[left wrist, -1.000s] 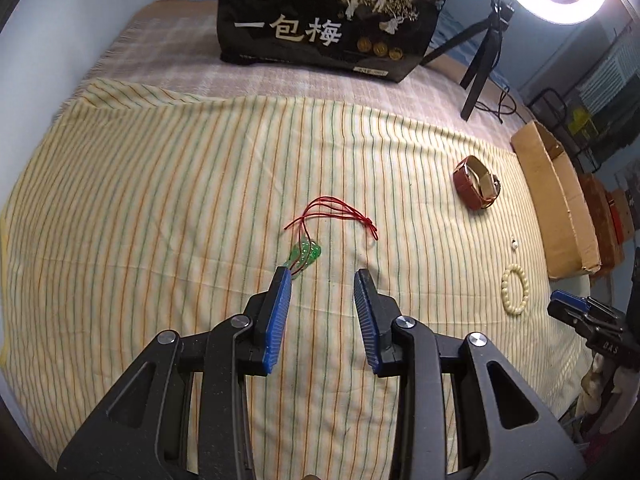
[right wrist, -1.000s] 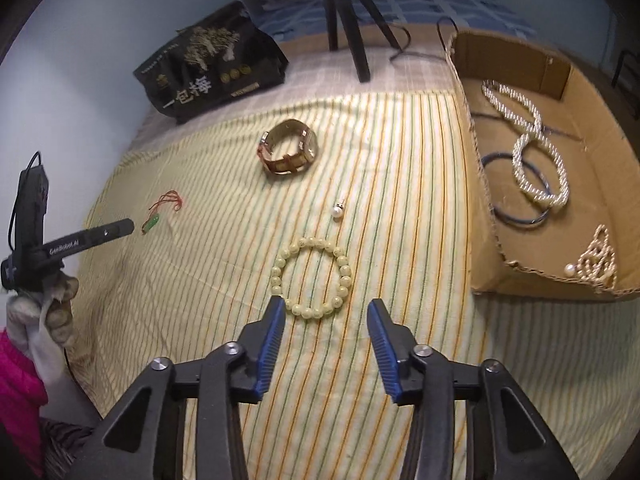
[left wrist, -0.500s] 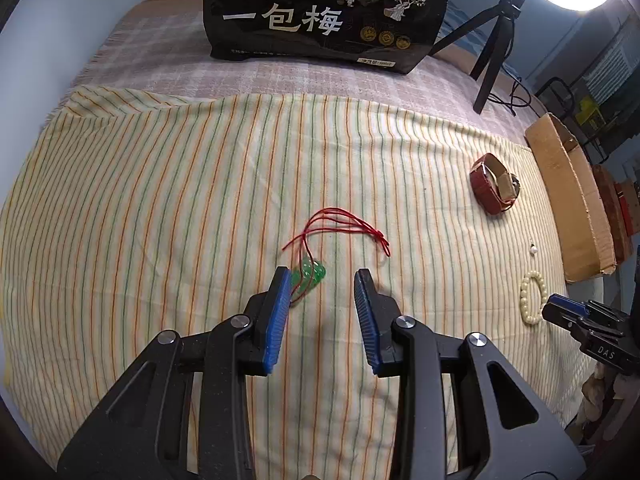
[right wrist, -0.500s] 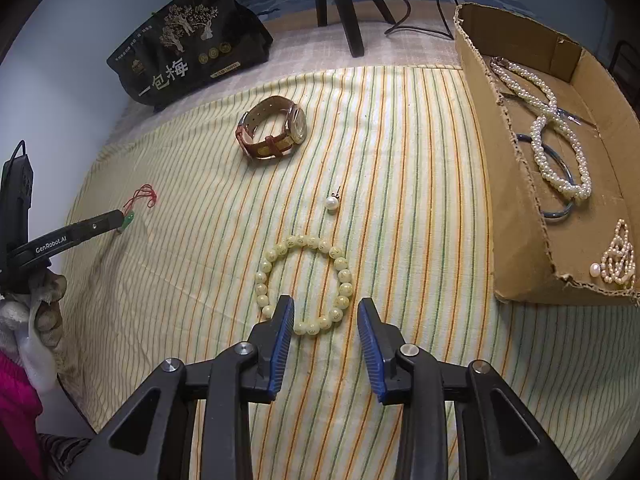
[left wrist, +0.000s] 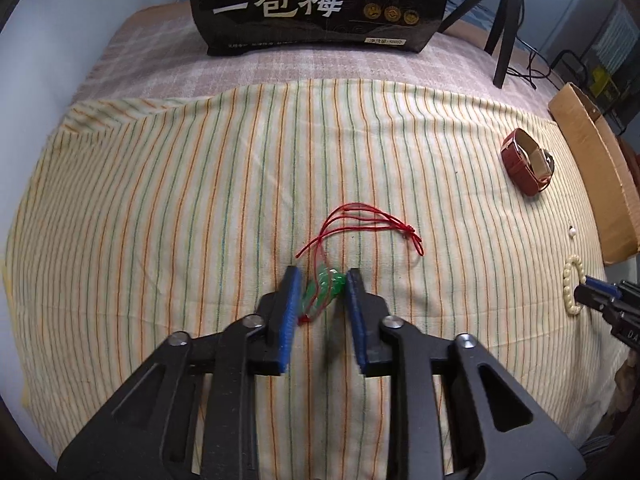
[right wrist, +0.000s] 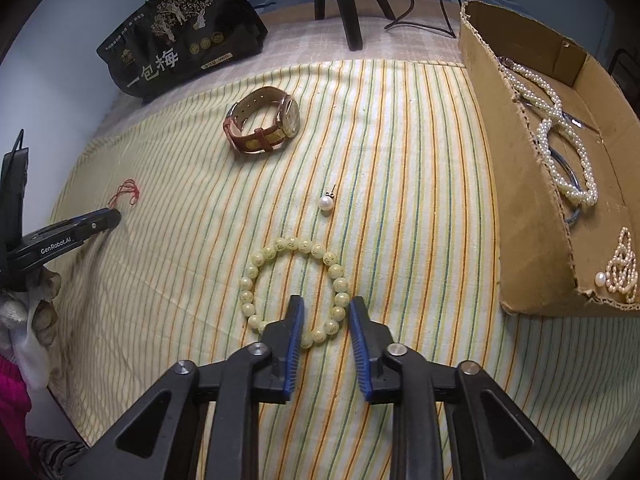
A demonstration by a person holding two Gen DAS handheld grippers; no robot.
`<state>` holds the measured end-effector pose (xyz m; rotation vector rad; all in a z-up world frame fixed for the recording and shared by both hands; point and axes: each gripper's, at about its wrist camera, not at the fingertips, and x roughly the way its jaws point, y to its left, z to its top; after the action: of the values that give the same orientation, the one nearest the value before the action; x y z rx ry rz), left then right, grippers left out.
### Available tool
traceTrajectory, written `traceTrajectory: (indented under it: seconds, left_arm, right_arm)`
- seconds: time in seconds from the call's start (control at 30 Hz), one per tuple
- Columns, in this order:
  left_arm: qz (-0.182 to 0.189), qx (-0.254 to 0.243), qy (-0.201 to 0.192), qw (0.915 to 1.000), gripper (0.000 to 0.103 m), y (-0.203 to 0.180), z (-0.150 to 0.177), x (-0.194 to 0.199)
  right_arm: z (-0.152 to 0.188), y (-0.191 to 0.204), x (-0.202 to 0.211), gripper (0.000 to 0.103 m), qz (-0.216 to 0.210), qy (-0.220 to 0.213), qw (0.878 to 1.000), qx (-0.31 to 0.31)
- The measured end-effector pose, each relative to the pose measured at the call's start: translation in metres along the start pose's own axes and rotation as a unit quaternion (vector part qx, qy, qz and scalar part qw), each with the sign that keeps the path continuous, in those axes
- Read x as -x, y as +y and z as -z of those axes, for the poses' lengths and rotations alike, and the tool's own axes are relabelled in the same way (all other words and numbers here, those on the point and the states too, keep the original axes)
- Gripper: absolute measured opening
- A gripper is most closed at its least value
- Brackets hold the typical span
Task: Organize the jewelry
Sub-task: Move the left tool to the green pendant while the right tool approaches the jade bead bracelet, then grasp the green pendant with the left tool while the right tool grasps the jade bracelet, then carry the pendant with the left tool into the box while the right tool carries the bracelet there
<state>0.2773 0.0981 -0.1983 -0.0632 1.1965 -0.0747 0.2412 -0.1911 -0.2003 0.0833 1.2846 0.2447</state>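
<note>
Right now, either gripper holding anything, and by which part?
Nothing gripped yet. Left gripper is closing around the green pendant on red cord; right gripper is closing over the near arc of the pale yellow bead bracelet.

"一包梅" on black bag point(left wrist: 320, 4); "GenRobot.AI", apparently, left tongs point(right wrist: 116, 216)

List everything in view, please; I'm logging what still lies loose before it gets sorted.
Pendant: one, green on red cord, on the striped cloth, between the left jaws.
Bead bracelet: one, pale yellow, on the cloth, its near beads between the right jaws.
Pearl earring: one, white, beyond the bracelet.
Watch: one, brown strap, far side of the cloth.
Box: one, cardboard, right of the cloth.
Pearl strands: white, in the box; count unclear.
Bag: one, black, behind the cloth.
Tripod: one, black, beside the bag.
Left gripper: black, blue pads, closing.
Right gripper: same, closing.
</note>
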Motion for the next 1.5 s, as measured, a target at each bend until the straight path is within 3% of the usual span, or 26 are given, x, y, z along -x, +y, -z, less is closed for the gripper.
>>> traceTrajectory:
  seconds: [0.07, 0.27, 0.67, 1.13, 1.5]
  left_arm:
    - [0.0, 0.002, -0.001, 1.0, 0.016, 0.0, 0.0, 0.0]
    - [-0.004, 0.004, -0.005, 1.0, 0.015, -0.001, 0.004, 0.006]
    - [0.054, 0.029, -0.048, 0.9969, 0.015, -0.005, 0.012, 0.059]
    - [0.117, 0.018, -0.105, 0.9874, 0.015, -0.054, 0.018, 0.118]
    - [0.132, -0.045, -0.142, 0.9799, 0.015, -0.121, 0.03, 0.148]
  right_arm:
    - [0.0, 0.0, 0.0, 0.007, 0.001, -0.005, 1.0, -0.001]
    - [0.001, -0.001, 0.006, 0.005, -0.006, -0.02, 1.0, -0.001]
    - [-0.003, 0.008, 0.064, 0.005, -0.032, -0.095, 0.995, 0.01]
    - [0.01, 0.001, 0.107, 0.005, -0.029, -0.143, 0.989, 0.016]
    - [0.015, -0.014, 0.14, 0.005, -0.032, -0.175, 0.984, 0.008]
